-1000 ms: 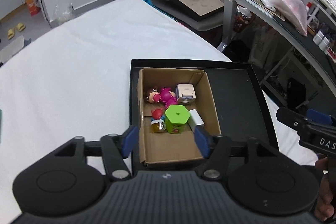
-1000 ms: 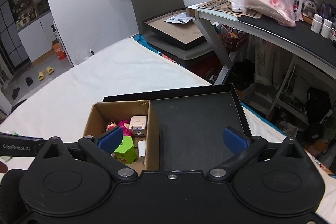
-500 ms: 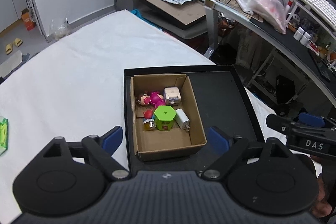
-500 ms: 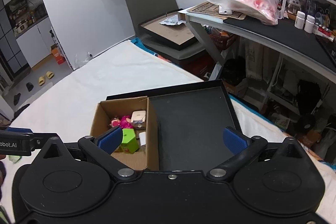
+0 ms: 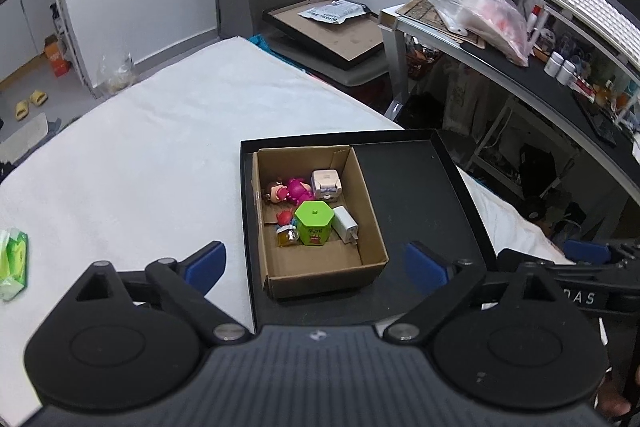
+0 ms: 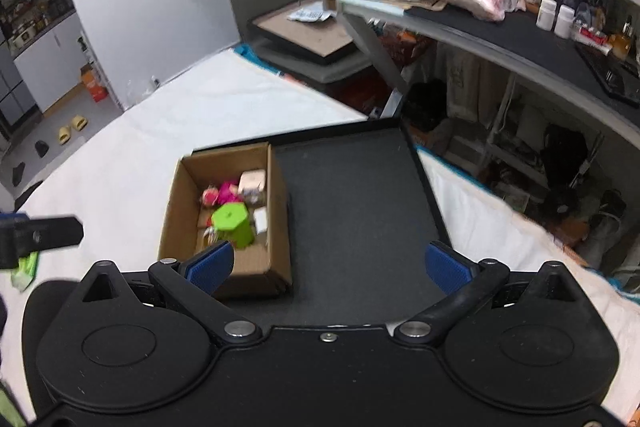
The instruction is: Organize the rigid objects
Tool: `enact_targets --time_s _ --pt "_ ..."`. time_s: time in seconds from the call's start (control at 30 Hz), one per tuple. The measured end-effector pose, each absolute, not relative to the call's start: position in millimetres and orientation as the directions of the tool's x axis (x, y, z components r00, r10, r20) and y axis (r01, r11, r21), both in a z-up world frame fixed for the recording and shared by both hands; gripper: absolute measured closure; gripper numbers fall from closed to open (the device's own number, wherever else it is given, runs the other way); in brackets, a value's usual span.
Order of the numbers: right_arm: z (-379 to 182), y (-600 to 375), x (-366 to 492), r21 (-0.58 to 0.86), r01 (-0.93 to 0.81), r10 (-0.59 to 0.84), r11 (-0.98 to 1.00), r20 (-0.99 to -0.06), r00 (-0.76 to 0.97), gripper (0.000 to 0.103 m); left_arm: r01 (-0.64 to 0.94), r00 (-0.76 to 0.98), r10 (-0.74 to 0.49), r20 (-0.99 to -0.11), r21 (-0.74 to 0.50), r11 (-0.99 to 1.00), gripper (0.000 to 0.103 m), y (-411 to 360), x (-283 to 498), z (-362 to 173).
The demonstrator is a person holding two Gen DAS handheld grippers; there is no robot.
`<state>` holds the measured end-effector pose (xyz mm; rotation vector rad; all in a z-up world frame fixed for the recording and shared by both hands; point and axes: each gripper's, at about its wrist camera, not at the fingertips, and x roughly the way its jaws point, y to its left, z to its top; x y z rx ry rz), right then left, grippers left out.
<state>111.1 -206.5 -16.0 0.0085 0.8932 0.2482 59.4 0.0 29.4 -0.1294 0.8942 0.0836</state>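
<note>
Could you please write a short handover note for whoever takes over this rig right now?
Left tool: open, holding nothing; its jaws have just been opening, with the box below them, not gripped.
Right tool: open, holding nothing.
Brown cardboard box sits in the left part of the shallow black tray on the white-covered table.
Done: green hexagonal container, white charger plug, pink doll figure, pale cube toy and small yellow jar lie in the box.
Left: green packet at the table's left edge may still need sorting.
</note>
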Motion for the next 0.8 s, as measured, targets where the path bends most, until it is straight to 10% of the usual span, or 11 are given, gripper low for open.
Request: enact_targets --time_s 0.8 --pt "-11 -222 78 0.131 -0.204 0.224 0.97 -0.804 0.551 0.0 -0.136 0.658 0.064 -0.751 -0.035 0.99 0.007 -17 30 37"
